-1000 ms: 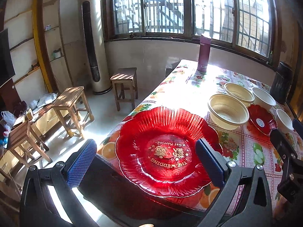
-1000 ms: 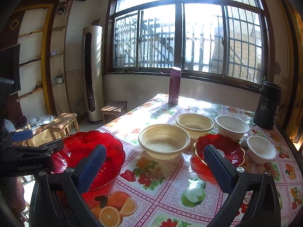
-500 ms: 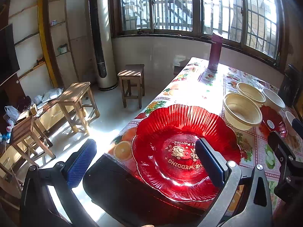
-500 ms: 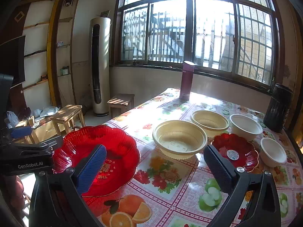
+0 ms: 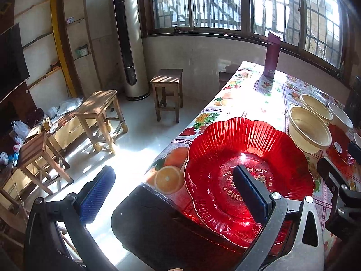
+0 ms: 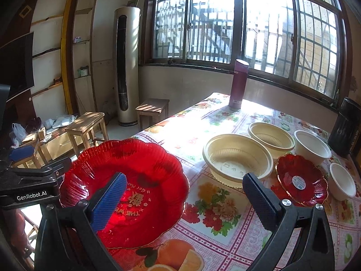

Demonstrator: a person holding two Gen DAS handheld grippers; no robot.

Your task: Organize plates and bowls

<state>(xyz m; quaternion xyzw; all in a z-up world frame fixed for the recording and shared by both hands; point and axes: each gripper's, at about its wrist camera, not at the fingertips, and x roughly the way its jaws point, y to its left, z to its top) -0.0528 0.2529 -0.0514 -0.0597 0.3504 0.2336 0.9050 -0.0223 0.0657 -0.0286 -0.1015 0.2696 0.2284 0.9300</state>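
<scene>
Nearby, red plate (image 5: 248, 158) between left tongs (image 5: 173, 194).

Your left gripper (image 5: 173, 192) hangs with its blue-padded fingers spread wide. Your right gripper (image 6: 187, 194) is likewise spread, holding nothing.

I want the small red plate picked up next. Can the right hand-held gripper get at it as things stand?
Probably yes. The right hand-held gripper is open, and the small red plate lies uncovered just past its right finger. The cream bowl and white bowl flank it closely, but nothing blocks its near rim.
</scene>
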